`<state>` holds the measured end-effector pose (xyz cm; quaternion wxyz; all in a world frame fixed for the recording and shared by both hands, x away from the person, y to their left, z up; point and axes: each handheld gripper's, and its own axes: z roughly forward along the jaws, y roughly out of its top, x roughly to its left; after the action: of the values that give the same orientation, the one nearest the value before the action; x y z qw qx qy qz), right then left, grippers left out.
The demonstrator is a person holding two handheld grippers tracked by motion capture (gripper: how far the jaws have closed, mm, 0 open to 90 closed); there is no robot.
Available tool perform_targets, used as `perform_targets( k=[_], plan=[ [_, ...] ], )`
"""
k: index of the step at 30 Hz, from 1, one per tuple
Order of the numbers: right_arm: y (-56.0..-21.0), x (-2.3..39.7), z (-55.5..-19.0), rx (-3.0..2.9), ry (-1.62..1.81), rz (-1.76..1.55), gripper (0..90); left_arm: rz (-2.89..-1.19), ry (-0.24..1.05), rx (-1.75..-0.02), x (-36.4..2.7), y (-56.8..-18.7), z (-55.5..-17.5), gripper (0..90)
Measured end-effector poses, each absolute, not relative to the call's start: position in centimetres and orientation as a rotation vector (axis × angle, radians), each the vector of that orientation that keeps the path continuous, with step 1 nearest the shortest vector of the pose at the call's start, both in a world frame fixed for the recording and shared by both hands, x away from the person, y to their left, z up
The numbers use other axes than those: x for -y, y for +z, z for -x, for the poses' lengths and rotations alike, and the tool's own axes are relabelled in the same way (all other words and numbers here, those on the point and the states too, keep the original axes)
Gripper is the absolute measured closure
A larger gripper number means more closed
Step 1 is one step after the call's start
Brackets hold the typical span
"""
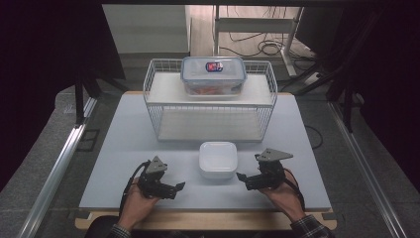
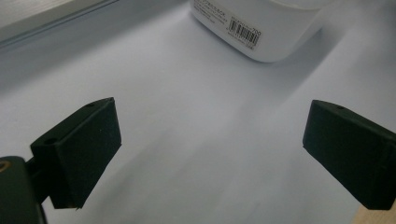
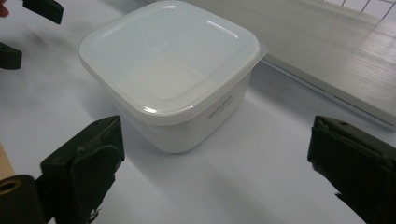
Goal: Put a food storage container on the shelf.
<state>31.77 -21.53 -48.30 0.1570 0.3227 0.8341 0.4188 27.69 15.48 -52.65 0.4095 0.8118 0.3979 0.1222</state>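
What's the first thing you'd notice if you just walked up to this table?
A white tub with its lid on sits in the middle of the table, between the left gripper and the right gripper, whose jaws stand open and empty. Behind it is a white wire rack, and on its top shelf rests a clear box with a blue-rimmed lid and something orange inside.
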Motion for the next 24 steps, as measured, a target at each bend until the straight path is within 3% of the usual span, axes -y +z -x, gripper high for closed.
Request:
perform_targets(
  k=[5,14,24],
  plan=[
    [-48.1,21.0,-31.9,-2.383,1.195,-0.947,1.8,-2.010,0.289,-1.012,-15.4,-52.1,-28.1,3.6],
    [-47.3,20.4,-32.5,-2.375,1.197,-0.952,12.0,-2.001,0.306,-0.977,-14.0,-50.4,-29.5,15.6],
    [-46.5,19.3,-33.7,-2.370,1.188,-0.932,21.4,-2.026,0.310,-0.910,-11.0,-48.9,-32.3,17.7]
  ],
)
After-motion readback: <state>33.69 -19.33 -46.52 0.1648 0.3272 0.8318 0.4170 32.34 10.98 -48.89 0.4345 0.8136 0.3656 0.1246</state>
